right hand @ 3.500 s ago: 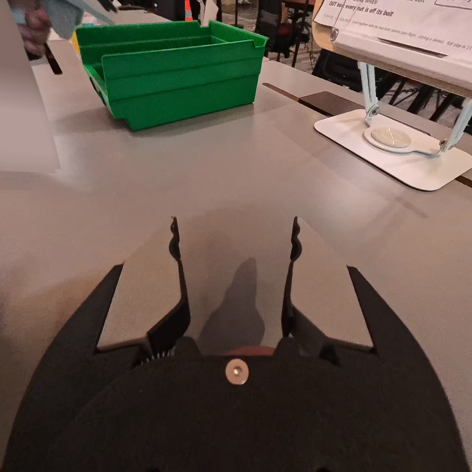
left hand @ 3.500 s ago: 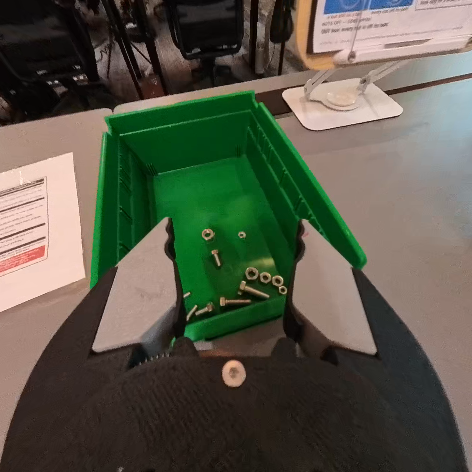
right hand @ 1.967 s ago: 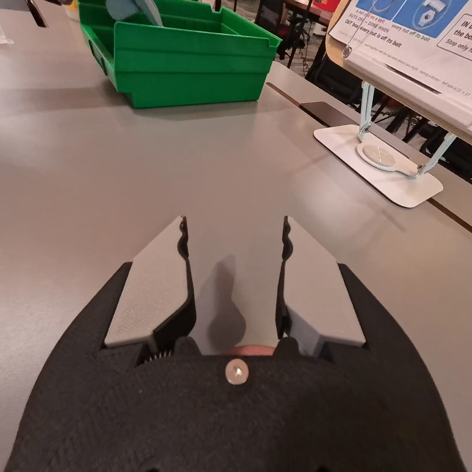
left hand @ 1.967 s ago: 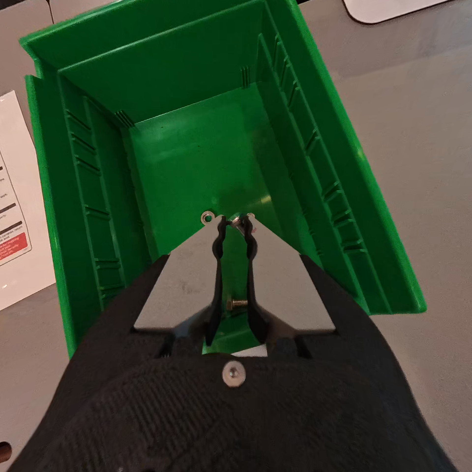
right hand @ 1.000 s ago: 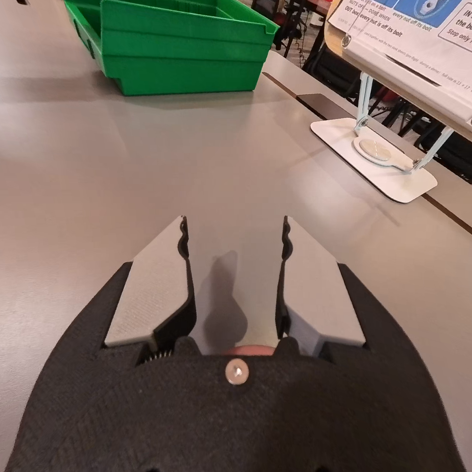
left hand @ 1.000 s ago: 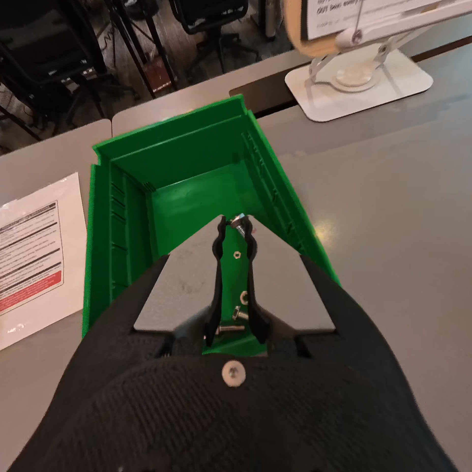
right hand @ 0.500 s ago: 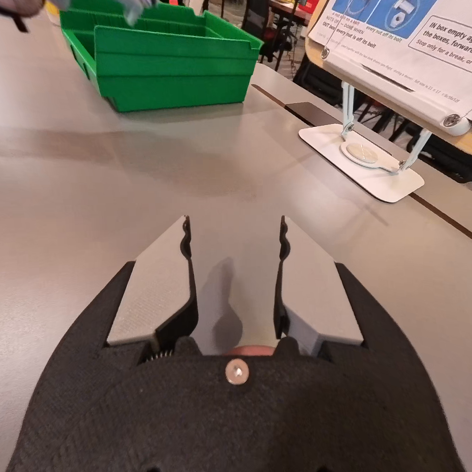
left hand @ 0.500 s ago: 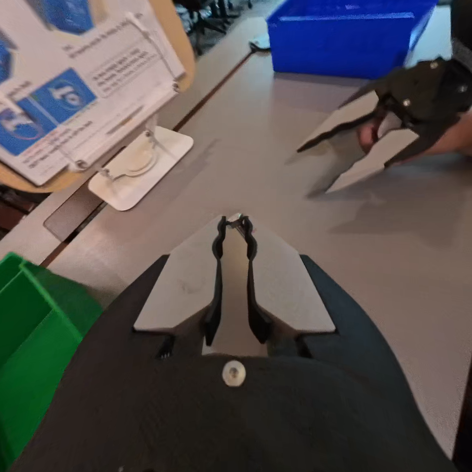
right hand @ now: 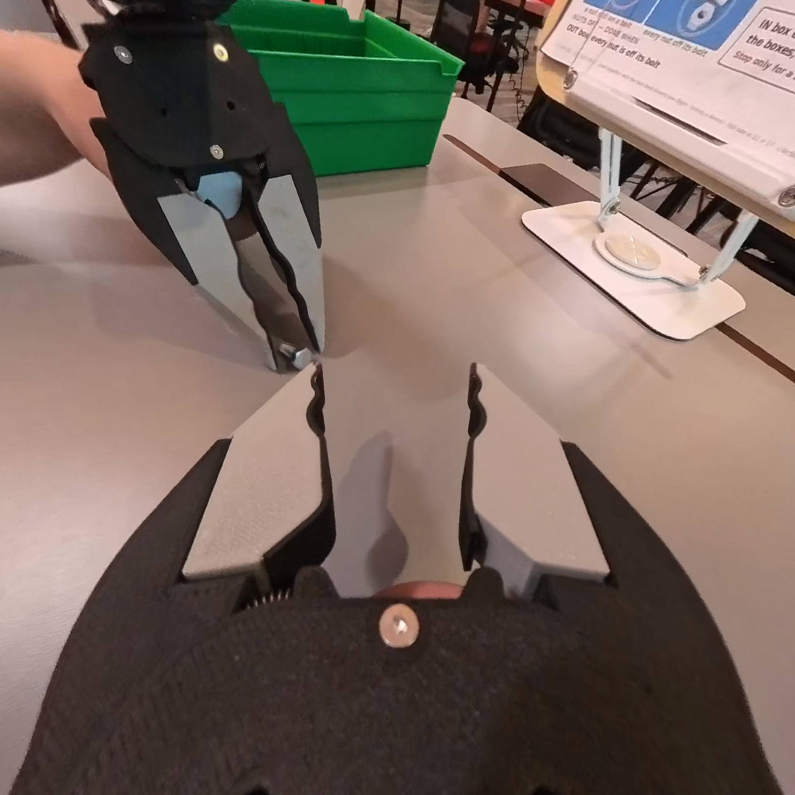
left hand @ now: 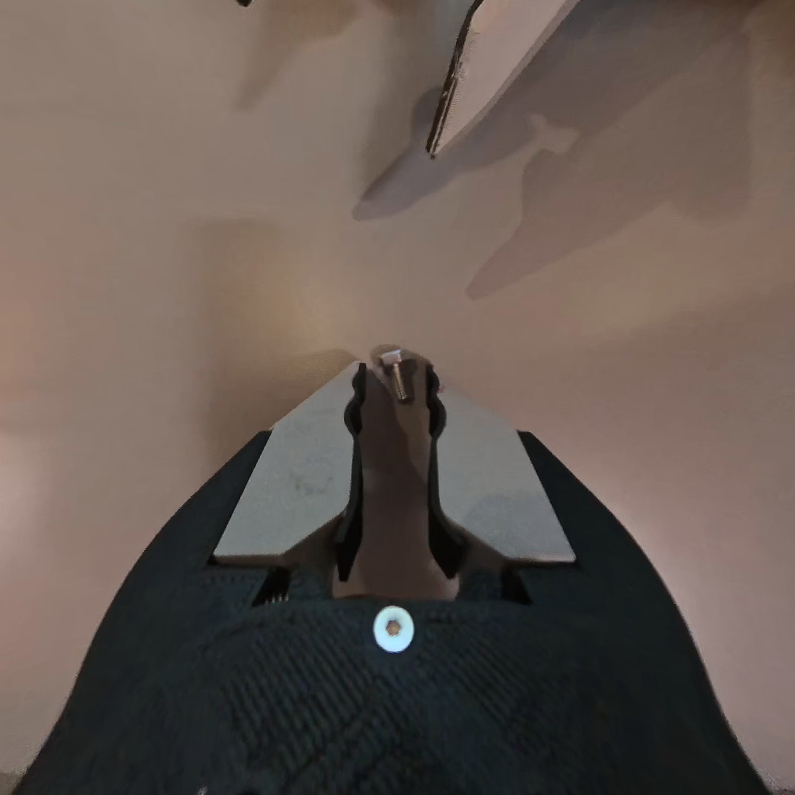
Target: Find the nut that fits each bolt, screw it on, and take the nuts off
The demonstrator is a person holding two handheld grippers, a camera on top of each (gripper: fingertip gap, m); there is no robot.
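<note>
Fingers [left hand: 357,387] on my left gripper [left hand: 395,378] stand a narrow way apart, tips down at the table [left hand: 172,258], with one small silver bolt [left hand: 396,378] lying between them. From my left camera the bolt sits on the table with its hex head away from me and its threaded shank pointing back, clear of the left finger and close to the right one; I can't tell whether it touches that one. My right camera shows the same bolt [right hand: 294,355] at the very tips, head toward my right gripper, and I can't see pressure on it from either pad, so I read that gripper as released around it.

My right gripper [right hand: 395,378] is spread wide with nothing between its fingers [right hand: 266,473], only bare table and their shadow. Both pairs are flat grey wedge plates with wavy black inner edges, set in black textured bodies, each with one round screw in the middle.

Just beyond the bolt the table is smooth, matte and greyish. Farther back stands one green plastic bin [right hand: 365,103], straight-walled and ribbed. To the right is one white stand [right hand: 636,266] with a rounded flat base and two thin legs, carrying a printed sheet [right hand: 688,47].
</note>
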